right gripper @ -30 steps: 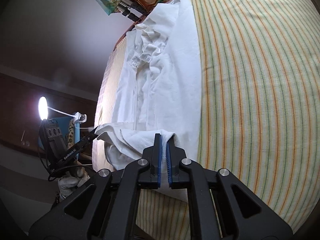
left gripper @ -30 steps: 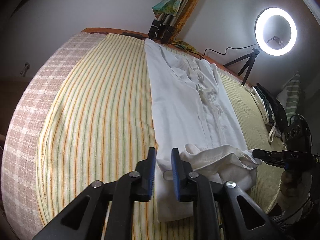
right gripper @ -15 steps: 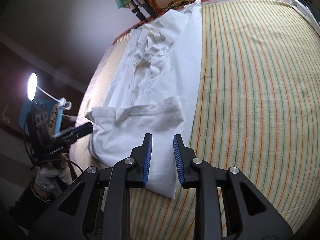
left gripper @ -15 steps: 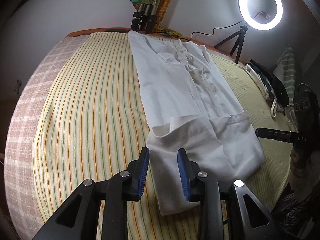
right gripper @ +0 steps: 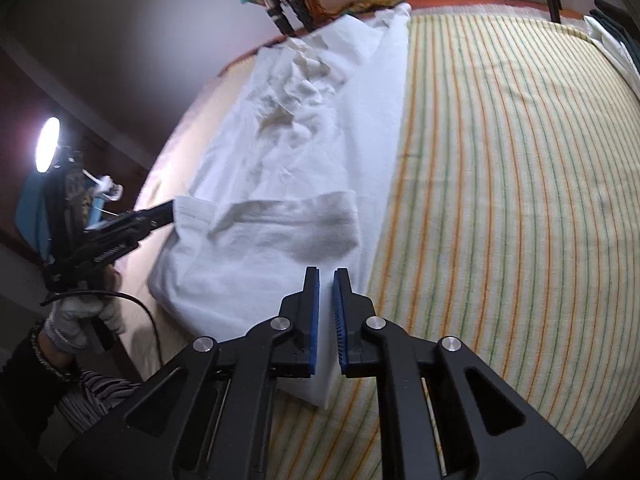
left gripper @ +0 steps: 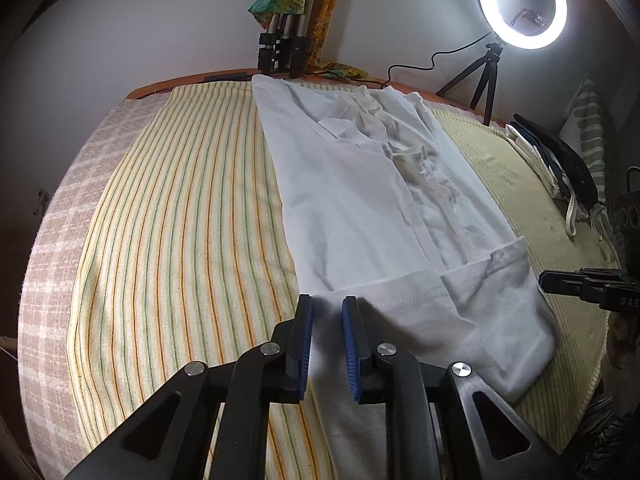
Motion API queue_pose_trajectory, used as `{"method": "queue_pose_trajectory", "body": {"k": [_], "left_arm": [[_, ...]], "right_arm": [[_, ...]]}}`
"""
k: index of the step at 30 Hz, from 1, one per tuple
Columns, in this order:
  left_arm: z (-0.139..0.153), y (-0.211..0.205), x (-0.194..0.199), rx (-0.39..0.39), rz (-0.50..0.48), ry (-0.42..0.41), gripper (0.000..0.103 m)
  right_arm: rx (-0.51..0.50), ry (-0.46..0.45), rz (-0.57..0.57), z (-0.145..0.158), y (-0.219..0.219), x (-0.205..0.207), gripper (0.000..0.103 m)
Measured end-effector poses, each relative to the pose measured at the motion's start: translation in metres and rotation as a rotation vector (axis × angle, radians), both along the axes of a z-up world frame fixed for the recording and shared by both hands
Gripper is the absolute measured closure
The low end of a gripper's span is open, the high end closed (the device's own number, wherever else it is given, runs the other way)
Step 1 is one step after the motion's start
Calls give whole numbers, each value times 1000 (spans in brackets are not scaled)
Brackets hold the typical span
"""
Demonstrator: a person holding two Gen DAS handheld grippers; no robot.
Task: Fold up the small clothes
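Note:
A white garment (left gripper: pixel 360 200) lies lengthwise on the striped bedspread (left gripper: pixel 180 220), its near hem (left gripper: pixel 460 312) folded up over the body and lying flat. My left gripper (left gripper: pixel 326 304) hovers over the fold's left corner. Its jaws are closing, a gap still shows between the blue pads, and the cloth lies under them unpinched. My right gripper (right gripper: pixel 326 274) hangs over the right side of the fold (right gripper: pixel 260 248), jaws closing to a narrow gap with nothing pressed between them. Each gripper shows in the other's view: right gripper (left gripper: pixel 544 280), left gripper (right gripper: pixel 170 210).
A lit ring light (left gripper: pixel 522 2) on a small tripod and folded tripod legs (left gripper: pixel 280 48) stand at the bed's far edge. A pile of clothes (left gripper: pixel 560 168) lies at the far right. A checked cover (left gripper: pixel 52 240) borders the bedspread. A gloved hand (right gripper: pixel 76 316) holds the left gripper.
A second ago both grippers held the lifted hem. They let it go, it now lies flat on the garment, and both sets of jaws opened, then narrowed. Both wrists rolled.

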State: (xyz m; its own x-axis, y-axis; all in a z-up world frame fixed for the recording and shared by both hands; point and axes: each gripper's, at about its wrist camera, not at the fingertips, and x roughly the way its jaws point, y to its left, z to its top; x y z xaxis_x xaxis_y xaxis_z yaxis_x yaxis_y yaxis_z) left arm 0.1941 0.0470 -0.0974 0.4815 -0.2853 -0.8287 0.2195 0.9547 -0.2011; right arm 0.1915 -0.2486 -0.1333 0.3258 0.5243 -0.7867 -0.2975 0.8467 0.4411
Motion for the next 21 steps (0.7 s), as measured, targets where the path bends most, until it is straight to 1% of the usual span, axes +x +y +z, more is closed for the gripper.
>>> {"method": "queue_pose_trajectory", "body": {"k": [2, 3, 4, 9, 11, 14, 18, 21], "left_arm": [[3, 0, -2, 3, -1, -10, 90], [5, 0, -3, 5, -1, -15, 90], [7, 0, -5, 9, -3, -22, 90], [13, -4, -15, 37, -25, -45, 90], [13, -7, -16, 47, -36, -45, 90], [10, -8, -17, 59, -42, -41, 90], [11, -7, -15, 53, -34, -41, 87], [11, -7, -14, 54, -29, -40, 84]], "right_arm": [[-41, -25, -10, 3, 2, 1, 89], [-55, -32, -13, 4, 3, 2, 82], [-59, -38, -13, 3, 4, 4, 81], [-88, -56, 9, -2, 13, 10, 81], [-107, -67, 21, -2, 17, 12, 81], [-118, -60, 15, -6, 18, 14, 81], [-96, -45, 3, -8, 13, 18, 81], [-82, -47, 17, -8, 15, 16, 81]]}}
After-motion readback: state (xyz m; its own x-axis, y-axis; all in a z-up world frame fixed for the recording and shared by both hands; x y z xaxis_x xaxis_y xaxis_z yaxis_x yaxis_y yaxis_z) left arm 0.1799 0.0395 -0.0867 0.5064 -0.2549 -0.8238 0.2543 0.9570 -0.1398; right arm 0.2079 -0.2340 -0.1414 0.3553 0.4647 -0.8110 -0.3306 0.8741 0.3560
